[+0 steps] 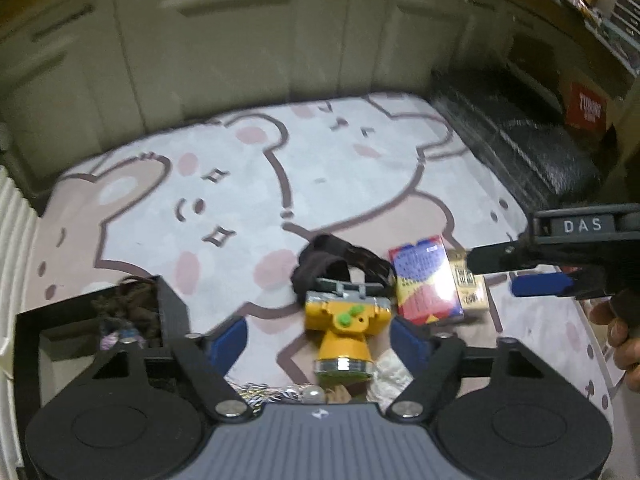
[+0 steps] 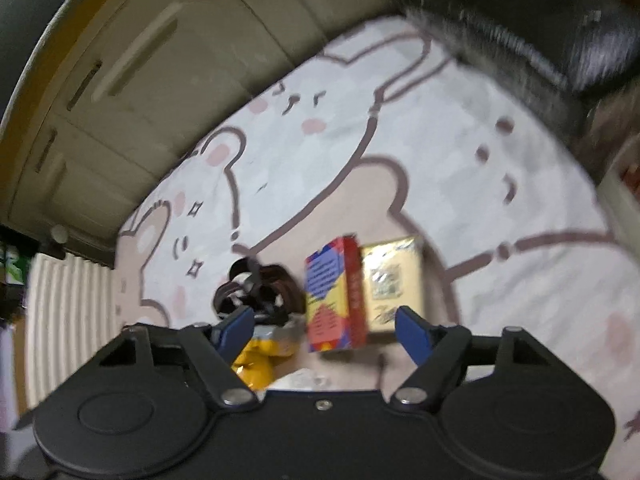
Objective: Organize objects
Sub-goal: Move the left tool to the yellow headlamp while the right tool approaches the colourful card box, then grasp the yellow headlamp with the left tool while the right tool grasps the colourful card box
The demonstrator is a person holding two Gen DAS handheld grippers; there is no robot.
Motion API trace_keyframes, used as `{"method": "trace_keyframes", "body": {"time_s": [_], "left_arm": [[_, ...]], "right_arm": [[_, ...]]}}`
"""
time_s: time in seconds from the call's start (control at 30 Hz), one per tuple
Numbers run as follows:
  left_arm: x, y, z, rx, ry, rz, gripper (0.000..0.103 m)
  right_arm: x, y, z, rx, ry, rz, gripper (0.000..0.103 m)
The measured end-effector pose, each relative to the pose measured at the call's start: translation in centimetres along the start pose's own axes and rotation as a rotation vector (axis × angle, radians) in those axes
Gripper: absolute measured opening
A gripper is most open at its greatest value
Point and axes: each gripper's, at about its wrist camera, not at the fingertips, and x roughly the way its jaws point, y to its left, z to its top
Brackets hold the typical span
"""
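A yellow headlamp (image 1: 340, 320) with a black strap (image 1: 340, 258) lies on the bear-print mat (image 1: 320, 168). My left gripper (image 1: 320, 340) is open, its blue fingertips (image 1: 230, 340) flanking the lamp without touching it. To the lamp's right lie a red and blue box (image 1: 424, 280) and a beige box (image 1: 472, 288). In the right wrist view my right gripper (image 2: 324, 330) is open just in front of the red and blue box (image 2: 336, 292) and the beige box (image 2: 394, 280). The headlamp (image 2: 260, 360) shows by its left finger. The right gripper (image 1: 516, 272) also enters the left wrist view from the right.
A black open box (image 1: 172, 312) with dark items stands at the near left. Beads and a pearl (image 1: 280, 394) lie near the left gripper's body. A black ribbed unit (image 1: 520, 140) and a red carton (image 1: 588, 108) are at the back right. Pale cabinets (image 1: 240, 60) stand behind the mat. A hand (image 1: 624, 340) shows at the right.
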Motion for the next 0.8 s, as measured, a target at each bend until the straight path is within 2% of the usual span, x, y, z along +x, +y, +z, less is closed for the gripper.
{"method": "trace_keyframes", "body": {"time_s": [0.07,0.13,0.4,0.53,0.7,0.73,0.77,0.8], "left_arm": [[1.0,-0.3,0.0,0.015,0.025,-0.002,0.068],[2.0,-0.6,0.1,0.03,0.048,-0.007,0.063],[5.7,-1.2,0.0,0.068,0.131,-0.001,0.059],[7.2,-1.2,0.0,0.071,0.159,0.007,0.056],[8.7,-1.2,0.1,0.056,0.184,-0.019,0.054],[9.0,-1.3,0.1,0.058,0.192,-0.021,0.054],[9.3,-1.4,0.0,0.061,0.203,-0.023,0.053],[9.6,-1.5,0.0,0.063,0.214,-0.026,0.052]], "right_arm": [[0.8,0.3,0.0,-0.018,0.024,-0.003,0.061],[1.5,0.8,0.0,-0.043,0.033,-0.024,0.058],[4.4,1.6,0.1,-0.114,0.08,-0.091,0.057],[5.7,1.9,-0.1,-0.162,0.083,-0.169,0.057],[6.6,2.0,0.0,-0.177,0.085,-0.187,0.057],[6.7,2.1,0.1,-0.188,0.084,-0.189,0.051],[6.7,2.2,0.1,-0.204,0.084,-0.2,0.038],[6.8,2.2,0.1,-0.213,0.085,-0.215,0.033]]}}
